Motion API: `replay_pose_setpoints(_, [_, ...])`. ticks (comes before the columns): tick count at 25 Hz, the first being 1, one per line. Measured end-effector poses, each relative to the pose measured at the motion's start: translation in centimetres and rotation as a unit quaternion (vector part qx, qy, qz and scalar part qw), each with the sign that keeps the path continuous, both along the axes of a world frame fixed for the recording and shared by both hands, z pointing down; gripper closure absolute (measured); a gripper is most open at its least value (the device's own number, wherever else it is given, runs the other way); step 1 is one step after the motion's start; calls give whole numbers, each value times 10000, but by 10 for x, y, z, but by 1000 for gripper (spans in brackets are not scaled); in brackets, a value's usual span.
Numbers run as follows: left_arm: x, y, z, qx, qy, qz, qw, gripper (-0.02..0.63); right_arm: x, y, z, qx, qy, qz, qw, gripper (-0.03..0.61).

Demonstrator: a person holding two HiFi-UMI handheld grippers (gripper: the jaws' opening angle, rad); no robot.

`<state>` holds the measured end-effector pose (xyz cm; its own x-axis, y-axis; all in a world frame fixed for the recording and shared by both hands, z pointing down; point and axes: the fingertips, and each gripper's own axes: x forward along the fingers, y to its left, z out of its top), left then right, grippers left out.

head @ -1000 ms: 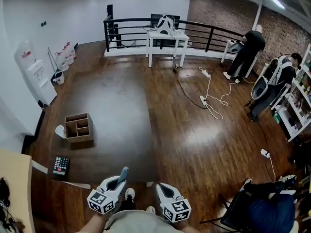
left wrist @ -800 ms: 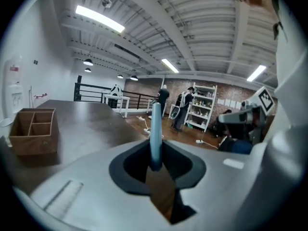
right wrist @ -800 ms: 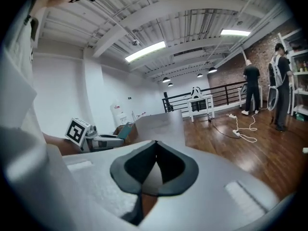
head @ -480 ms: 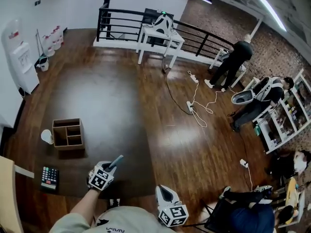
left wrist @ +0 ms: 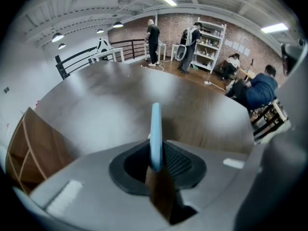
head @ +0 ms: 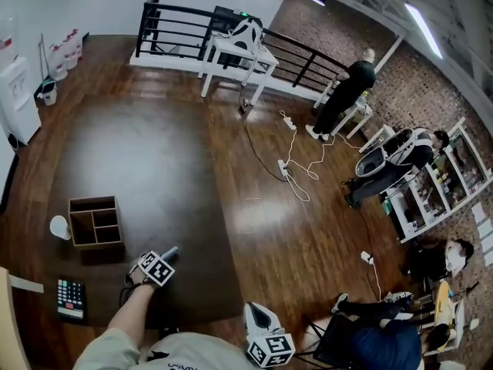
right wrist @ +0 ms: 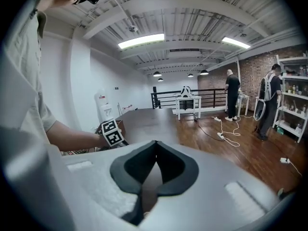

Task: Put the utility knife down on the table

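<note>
With the jaws of the left gripper (head: 163,258) pinching the blue utility knife (left wrist: 155,129) over the dark worktop (head: 154,168) near the wooden box (head: 96,222), and the right gripper (head: 260,314) pressed shut on nothing, the put-down was in hand and probably called next for lowering, then release.

In the left gripper view the utility knife's (left wrist: 155,124) lower part is buried between the left gripper's (left wrist: 159,154) jaws, and the wooden box (left wrist: 33,148) runs off the left edge.
</note>
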<state>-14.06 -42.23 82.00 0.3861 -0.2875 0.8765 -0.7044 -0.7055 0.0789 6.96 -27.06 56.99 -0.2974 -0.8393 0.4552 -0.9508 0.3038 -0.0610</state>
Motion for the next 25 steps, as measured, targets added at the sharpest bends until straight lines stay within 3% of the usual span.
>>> replay_pose_setpoints(11, [3, -8, 24, -225, -119, 144, 9996, 537, -13, -14, -1, 108, -58, -199, 9997, 578])
replay_pose_setpoints(15, [-2, -3, 25, -356, -136, 147, 9992, 429, -9, -13, -2, 212, -158, -250, 9993, 578])
replay_pose_setpoints(18, [-7, 12, 14, -297, -32, -107, 9995, 410, -2, -10, -4, 296, -257, -311, 9987, 578])
replay_pose_setpoints(20, [-23, 27, -6, -144, -94, -569, 9982, 412, 0, -6, -3, 351, -344, -401, 9980, 578])
replay_pose_setpoints(22, [-21, 42, -33, 216, 365, -930, 9948, 428, 2, -3, -1, 403, -448, -525, 9968, 578])
replay_pose_setpoints(25, [16, 75, -84, 941, 1787, -1053, 9737, 523, 5, 5, 0, 491, -599, -756, 9941, 578])
